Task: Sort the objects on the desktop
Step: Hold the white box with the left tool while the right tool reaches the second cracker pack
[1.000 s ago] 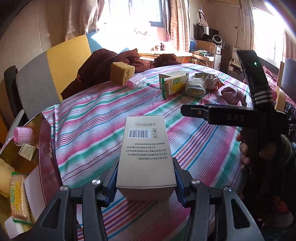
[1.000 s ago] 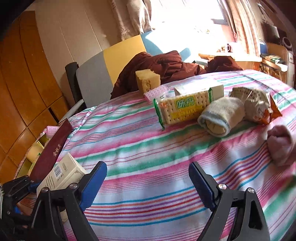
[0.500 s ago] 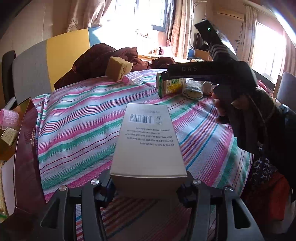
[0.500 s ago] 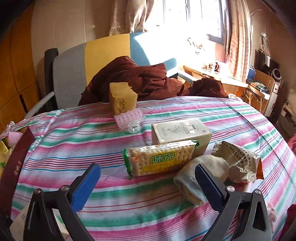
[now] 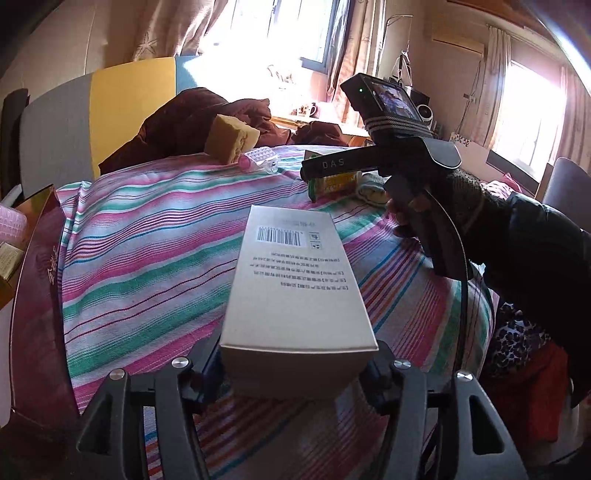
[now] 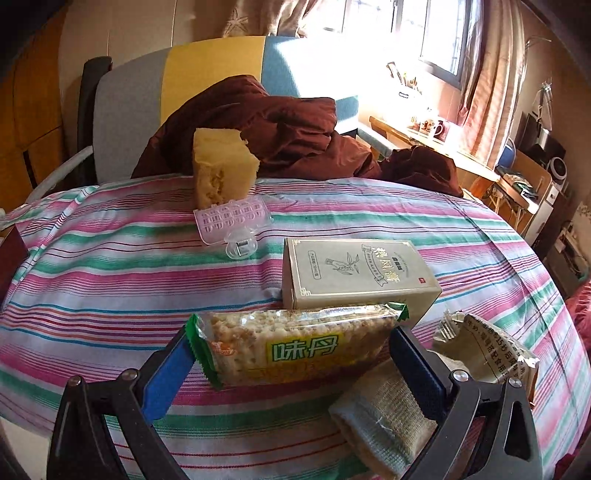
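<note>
Sunlit curtains back our striped table (image 6: 110, 258). Our left gripper (image 5: 295, 369) clamps a grey box (image 5: 295, 280) above the cloth. Our right gripper (image 6: 291, 354) is spread wide around the cracker pack (image 6: 299, 347), which lies against a tea box (image 6: 354, 277), pads not touching.

A dark red blanket (image 6: 280, 136) lies heaped on a chair (image 6: 147, 88) with grey, yellow and blue panels, just behind the round table (image 6: 110, 258), which is covered in a cloth striped pink, green and white. Beige curtains (image 6: 491, 81) hang beside a bright window (image 6: 436, 33). Below the window, mugs (image 6: 439, 129) stand on a wooden ledge (image 6: 424, 144). A small white fan (image 6: 557, 170) sits on a low cabinet (image 6: 532, 192) at the far right.
</note>
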